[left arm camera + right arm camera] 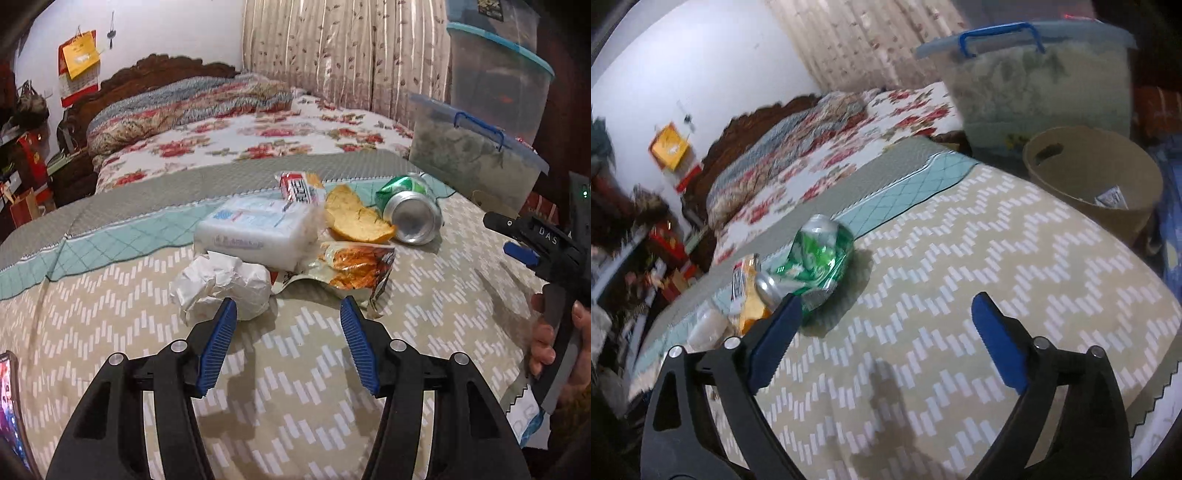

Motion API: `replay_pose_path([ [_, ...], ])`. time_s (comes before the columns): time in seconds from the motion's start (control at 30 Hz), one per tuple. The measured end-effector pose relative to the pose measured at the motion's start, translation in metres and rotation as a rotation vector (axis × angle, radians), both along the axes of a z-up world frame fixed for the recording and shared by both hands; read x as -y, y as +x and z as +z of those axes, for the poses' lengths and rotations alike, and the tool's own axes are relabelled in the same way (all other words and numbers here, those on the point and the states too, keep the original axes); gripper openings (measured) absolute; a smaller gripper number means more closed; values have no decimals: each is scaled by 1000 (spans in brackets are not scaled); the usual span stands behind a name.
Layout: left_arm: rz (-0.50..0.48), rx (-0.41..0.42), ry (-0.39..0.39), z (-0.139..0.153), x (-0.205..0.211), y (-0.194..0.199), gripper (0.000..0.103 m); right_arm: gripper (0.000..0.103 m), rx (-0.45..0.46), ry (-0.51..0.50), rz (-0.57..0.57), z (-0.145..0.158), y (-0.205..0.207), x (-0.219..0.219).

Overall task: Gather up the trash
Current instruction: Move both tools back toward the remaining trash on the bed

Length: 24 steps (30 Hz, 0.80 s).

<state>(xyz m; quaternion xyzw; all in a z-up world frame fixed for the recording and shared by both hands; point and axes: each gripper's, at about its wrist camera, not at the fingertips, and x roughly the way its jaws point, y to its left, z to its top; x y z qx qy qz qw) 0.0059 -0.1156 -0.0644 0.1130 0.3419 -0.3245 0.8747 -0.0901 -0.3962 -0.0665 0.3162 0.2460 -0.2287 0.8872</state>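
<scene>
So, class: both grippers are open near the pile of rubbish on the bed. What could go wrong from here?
1. The green can lies on its side on soft bedding; a nudge from the right gripper might roll it away.
2. The crumpled paper sits against the open snack wrapper; the left gripper could drag both.
3. The bin stands beyond the bed's edge, so carried rubbish may drop short.

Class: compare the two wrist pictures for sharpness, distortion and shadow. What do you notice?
Left wrist view: sharp, fisheye bends the bed edge. Right wrist view: blurred, smearing the green can; the can and the right tool cast soft shadows on the zigzag cover.
</scene>
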Motion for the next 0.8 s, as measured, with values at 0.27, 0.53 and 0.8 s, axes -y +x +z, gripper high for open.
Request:
replay_pose_path([
  [0.27, 39, 106, -56, 9, -11, -19, 76, 99, 47, 108, -52, -8, -10, 21],
  [0.53, 103, 160, -145, 19, -31, -26, 94, 99, 51, 191, -199, -18, -26, 38],
  [0.8, 61, 234, -136, 24, -26, -39, 94, 99, -45, 56, -194, -7, -10, 20],
])
